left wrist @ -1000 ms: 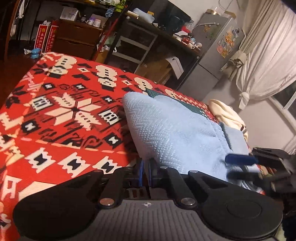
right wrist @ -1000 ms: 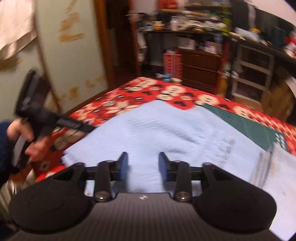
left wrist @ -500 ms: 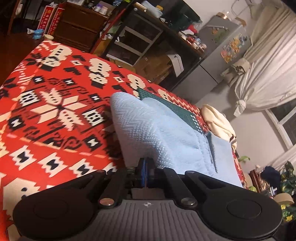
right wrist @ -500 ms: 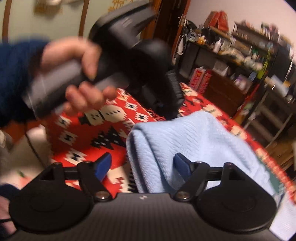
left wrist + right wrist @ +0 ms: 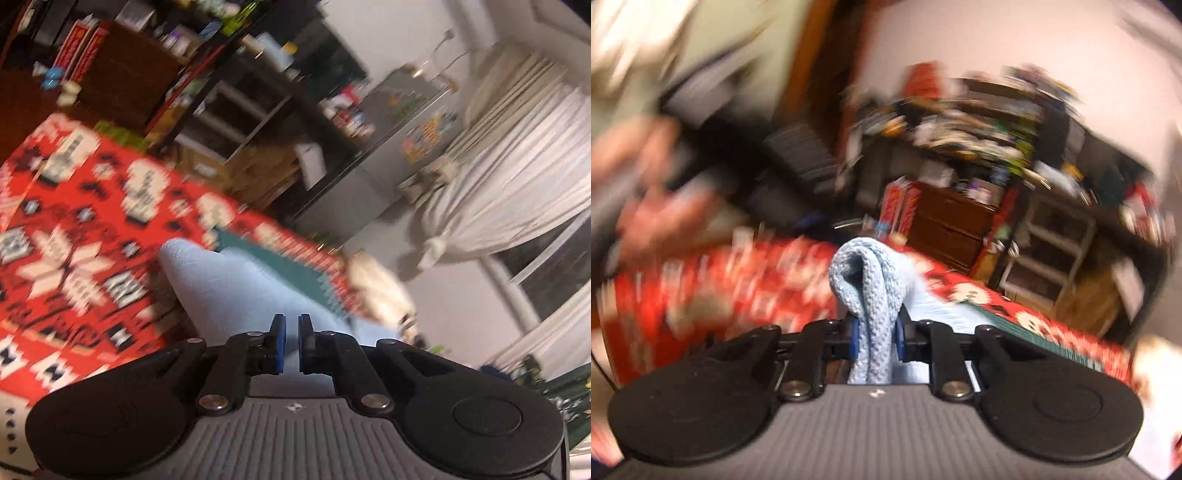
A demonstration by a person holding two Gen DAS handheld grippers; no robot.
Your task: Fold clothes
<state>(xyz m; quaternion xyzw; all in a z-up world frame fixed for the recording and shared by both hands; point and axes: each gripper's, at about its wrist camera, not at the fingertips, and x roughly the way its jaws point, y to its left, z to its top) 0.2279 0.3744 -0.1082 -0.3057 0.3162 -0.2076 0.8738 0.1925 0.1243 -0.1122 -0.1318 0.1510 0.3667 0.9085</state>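
Left wrist view: the left gripper has its pads slightly parted with nothing between them, and the light blue garment lies beyond it on the red patterned blanket. Motion blur hides the fabric's edges, so a grab here could catch the wrong layer.

Right wrist view: the right gripper pinches a bunched fold of the garment above the blanket. The thick bundle could slip or drag the fold askew. The left side is smeared; what looks like a hand there cannot be made out.

The right gripper clamps a bunched fold of light blue knit garment, which trails down onto the red patterned blanket; a blurred hand hovers above that blanket.
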